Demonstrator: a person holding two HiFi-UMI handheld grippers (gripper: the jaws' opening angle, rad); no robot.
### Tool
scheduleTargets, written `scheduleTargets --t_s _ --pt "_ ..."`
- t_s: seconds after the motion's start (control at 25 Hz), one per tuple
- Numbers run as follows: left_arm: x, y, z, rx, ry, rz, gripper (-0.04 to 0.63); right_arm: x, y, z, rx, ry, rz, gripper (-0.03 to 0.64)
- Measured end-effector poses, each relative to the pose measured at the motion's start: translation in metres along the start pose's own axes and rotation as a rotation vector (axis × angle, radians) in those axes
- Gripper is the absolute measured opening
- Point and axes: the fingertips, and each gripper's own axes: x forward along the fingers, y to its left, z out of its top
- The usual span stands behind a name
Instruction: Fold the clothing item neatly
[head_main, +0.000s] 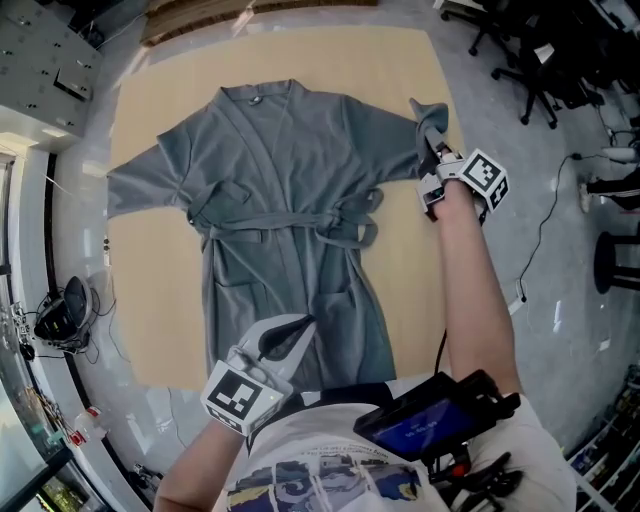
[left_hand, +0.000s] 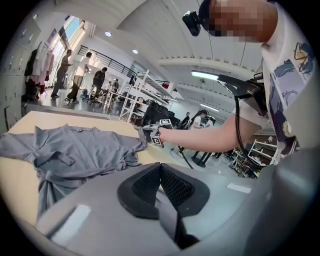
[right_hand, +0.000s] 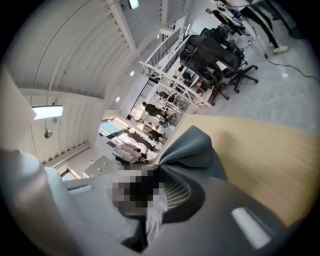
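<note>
Head view: grey fabric robe (head_main: 280, 190) lies spread on the tan wooden table (head_main: 180, 60), right sleeve (head_main: 432, 118) lifted.
Left gripper view: left gripper (left_hand: 161, 167), jaws together, holds nothing.
Right gripper view: right gripper (right_hand: 162, 167) clamps the sleeve; such a thin pinch could slip mid-fold.

It is a big open lab or office: wheeled office chairs (head_main: 540, 60), metal racks (left_hand: 144, 92), and people (left_hand: 80, 75) standing about.
</note>
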Motion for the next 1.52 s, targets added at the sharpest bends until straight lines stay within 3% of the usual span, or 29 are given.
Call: scheduleTargets --t_s 0.56,0.92,1.0,1.32,1.4,1.52 --pt "-0.071 0.024 -0.024 -0.082 -0.065 0.157 0.008 0.084 0.112 -0.131 -0.118 0.225 0.149 0.012" --pt "-0.110 0.037 -0.043 -0.138 -0.082 0.242 0.008 0.118 0.155 -0.242 -0.312 0.424 0.201 0.012" --pt "-0.115 0.039 -0.044 -0.141 -0.093 0.254 0.008 0.119 0.157 -0.264 -0.406 0.476 0.199 0.012" --pt "-0.131 0.037 -0.061 -0.159 -0.100 0.252 0.008 0.103 0.136 -0.340 -1.032 0.723 0.167 0.014" --pt "-0.133 0.038 -0.062 -0.155 -0.105 0.249 0.008 0.099 0.133 -0.351 -1.103 0.765 0.176 0.020" --pt "-0.138 0.039 -0.062 -0.155 -0.108 0.244 0.008 0.097 0.136 -0.358 -1.120 0.779 0.181 0.037"
